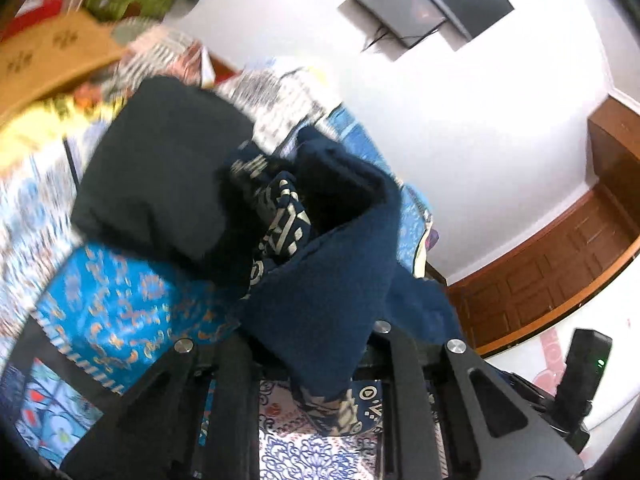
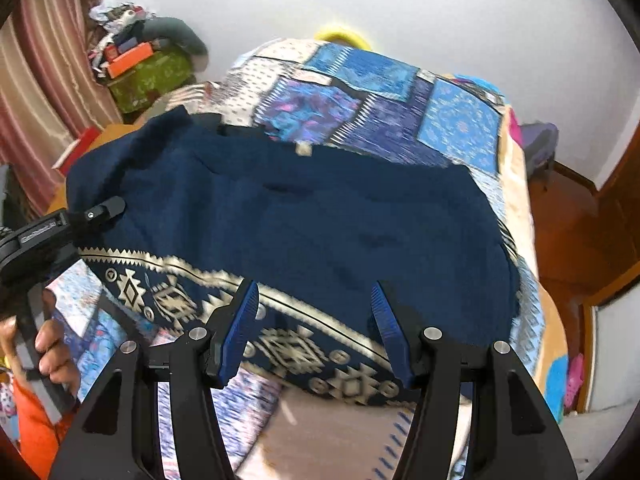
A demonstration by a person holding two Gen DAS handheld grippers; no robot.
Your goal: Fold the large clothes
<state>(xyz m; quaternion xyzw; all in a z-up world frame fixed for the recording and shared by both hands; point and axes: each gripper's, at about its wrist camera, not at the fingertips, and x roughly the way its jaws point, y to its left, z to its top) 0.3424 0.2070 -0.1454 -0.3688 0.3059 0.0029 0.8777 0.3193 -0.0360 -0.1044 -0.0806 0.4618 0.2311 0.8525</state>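
Observation:
A large navy garment (image 2: 304, 216) with a gold patterned hem band (image 2: 296, 352) lies spread across the patchwork bed quilt (image 2: 400, 112). My right gripper (image 2: 316, 308) hovers open just over the hem, its blue pads (image 2: 240, 332) apart and holding nothing. My left gripper (image 1: 320, 352) is shut on a bunched fold of the navy garment (image 1: 332, 292), which drapes over its fingers and hides the tips. In the right wrist view the left gripper (image 2: 104, 208) sits at the garment's left edge, held by a hand (image 2: 52, 344).
A black cloth mass (image 1: 160, 168) lies on the bed behind the lifted fold. A green box piled with clutter (image 2: 148, 72) and a curtain (image 2: 40, 80) stand at the left. Wooden doors (image 1: 560, 272) line the right wall, and a screen (image 1: 432, 4) hangs on it.

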